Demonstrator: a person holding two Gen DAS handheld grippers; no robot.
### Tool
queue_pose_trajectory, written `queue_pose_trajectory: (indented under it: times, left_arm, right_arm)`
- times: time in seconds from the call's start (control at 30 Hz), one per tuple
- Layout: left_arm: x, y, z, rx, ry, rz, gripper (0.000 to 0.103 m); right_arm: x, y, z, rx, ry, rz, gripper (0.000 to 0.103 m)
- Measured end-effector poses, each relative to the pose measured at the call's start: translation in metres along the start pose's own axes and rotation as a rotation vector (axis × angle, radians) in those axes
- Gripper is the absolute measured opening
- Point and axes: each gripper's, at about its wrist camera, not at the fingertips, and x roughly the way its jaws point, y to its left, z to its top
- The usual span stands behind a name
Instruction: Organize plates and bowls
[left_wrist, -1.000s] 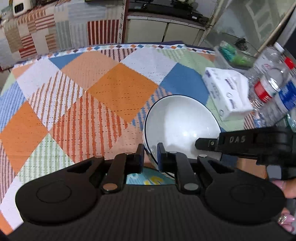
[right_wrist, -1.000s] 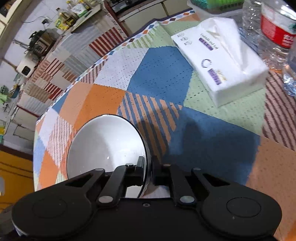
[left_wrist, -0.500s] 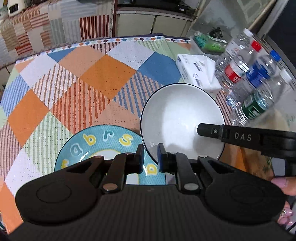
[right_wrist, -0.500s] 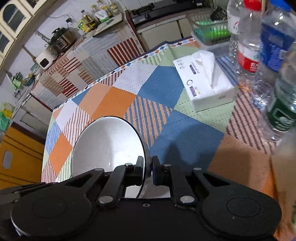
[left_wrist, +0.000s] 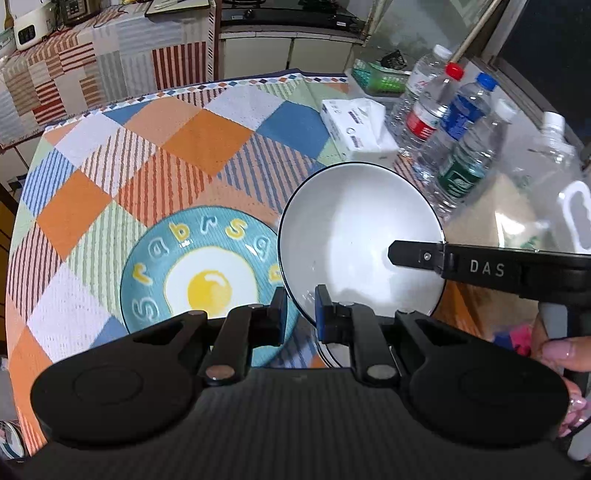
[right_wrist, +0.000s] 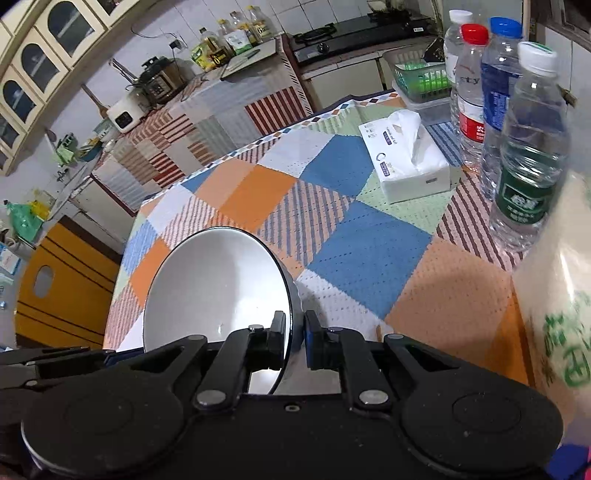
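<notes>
A white bowl with a thin dark rim hangs above the table, held from two sides. My left gripper is shut on its near rim. From the right, my right gripper reaches in over the opposite rim. In the right wrist view the same bowl fills the lower left, with my right gripper shut on its edge. A teal plate with a fried-egg picture and raised letters lies flat on the patchwork tablecloth, down and left of the bowl.
A white tissue pack lies at the table's far right. Several water bottles stand beside it, with a large clear jug nearer. A green basket sits behind them. A person's hand grips the right tool.
Both grippers have lifted and carried the bowl back toward the near side. The teal plate, almost hidden a second ago, now lies in full view beneath and left of the bowl.
</notes>
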Motion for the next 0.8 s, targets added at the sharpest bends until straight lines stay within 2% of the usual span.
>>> queue_pose_trajectory:
  times: [0.33, 0.53, 0.8]
  left_arm:
    - [-0.026, -0.019, -0.029, -0.011, -0.002, -0.080, 0.013]
    - [-0.010, -0.028, -0.044, -0.017, 0.046, -0.081, 0.013]
    - [0.021, -0.027, -0.053, -0.056, 0.117, -0.079, 0.013]
  right_arm:
    - [-0.047, 0.003, -0.026, -0.060, 0.010, -0.026, 0.015]
    - [-0.058, -0.004, -0.044, -0.074, 0.003, -0.070, 0.015]
    - [-0.040, -0.019, -0.053, -0.037, 0.027, -0.092, 0.015]
